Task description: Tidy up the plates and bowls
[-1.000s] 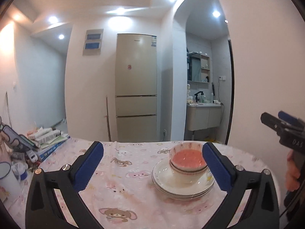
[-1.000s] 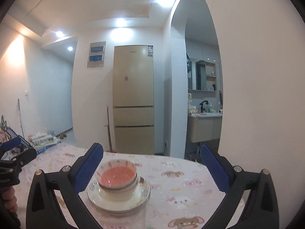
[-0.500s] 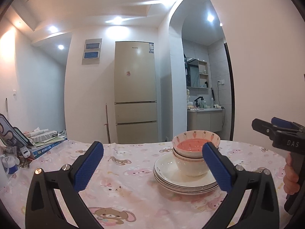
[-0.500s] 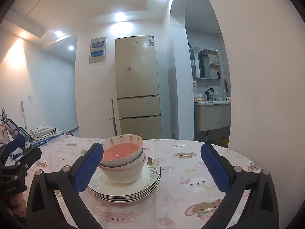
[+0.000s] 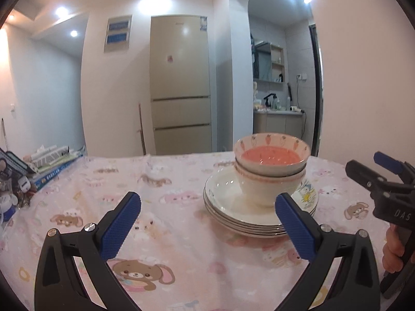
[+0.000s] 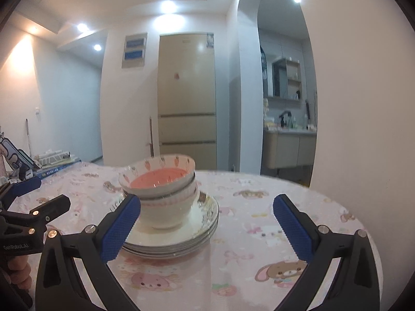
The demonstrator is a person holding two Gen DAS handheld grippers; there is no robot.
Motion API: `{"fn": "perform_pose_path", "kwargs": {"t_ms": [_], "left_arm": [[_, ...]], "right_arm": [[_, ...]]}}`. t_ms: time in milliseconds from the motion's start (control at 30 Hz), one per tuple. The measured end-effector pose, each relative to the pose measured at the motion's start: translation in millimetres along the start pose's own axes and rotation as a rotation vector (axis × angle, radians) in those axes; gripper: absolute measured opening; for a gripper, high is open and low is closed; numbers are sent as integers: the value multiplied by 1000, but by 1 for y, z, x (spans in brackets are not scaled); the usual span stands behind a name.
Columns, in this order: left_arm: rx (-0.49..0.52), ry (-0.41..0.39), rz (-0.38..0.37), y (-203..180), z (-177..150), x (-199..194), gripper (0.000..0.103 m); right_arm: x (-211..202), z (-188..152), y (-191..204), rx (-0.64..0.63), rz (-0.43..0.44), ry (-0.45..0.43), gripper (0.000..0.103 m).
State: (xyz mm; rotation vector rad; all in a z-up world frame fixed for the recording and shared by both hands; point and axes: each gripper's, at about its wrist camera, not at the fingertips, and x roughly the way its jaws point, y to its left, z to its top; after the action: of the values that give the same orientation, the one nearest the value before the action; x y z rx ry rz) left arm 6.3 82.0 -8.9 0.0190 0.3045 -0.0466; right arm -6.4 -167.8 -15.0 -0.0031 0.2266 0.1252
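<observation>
A stack of white plates point(image 5: 233, 215) sits on the pink cartoon tablecloth. Two nested bowls stand on it: a carrot-patterned bowl with a pink inside point(image 5: 271, 155) rests in a cream bowl point(image 5: 267, 189). The same stack of plates point(image 6: 181, 238) and bowls point(image 6: 160, 178) shows in the right wrist view. My left gripper point(image 5: 207, 225) is open and empty, just left of and before the stack. My right gripper point(image 6: 207, 225) is open and empty, to the right of the stack. Each gripper appears at the edge of the other's view.
Books and boxes point(image 5: 52, 165) and small clutter point(image 5: 10, 181) lie at the table's left edge. A fridge point(image 5: 180, 85) stands behind the table. An arch at the right opens onto a washbasin cabinet point(image 6: 288, 147). The table's far right edge point(image 6: 337, 202) curves near the wall.
Both grippers have come lower and closer to the stack of plates and bowls, which now looks larger in both views. Both stay open. The dishes have not moved.
</observation>
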Motion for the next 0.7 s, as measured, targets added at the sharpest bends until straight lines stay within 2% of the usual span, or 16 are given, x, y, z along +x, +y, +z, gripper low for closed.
{"fn": "perform_pose_path", "kwargs": {"t_ms": [67,333,700], "left_arm": [[-28,-6,21,5,-1,-1,103],[-30,1,70,5,-1,0,103],[-31,-1,46,6,-1,0,103]], "right_arm": [[11,-2,-2,5,-17,62,103],[11,-3,2,-16,-5,53,103],[12,-2,4,-19,4,53,103]]}}
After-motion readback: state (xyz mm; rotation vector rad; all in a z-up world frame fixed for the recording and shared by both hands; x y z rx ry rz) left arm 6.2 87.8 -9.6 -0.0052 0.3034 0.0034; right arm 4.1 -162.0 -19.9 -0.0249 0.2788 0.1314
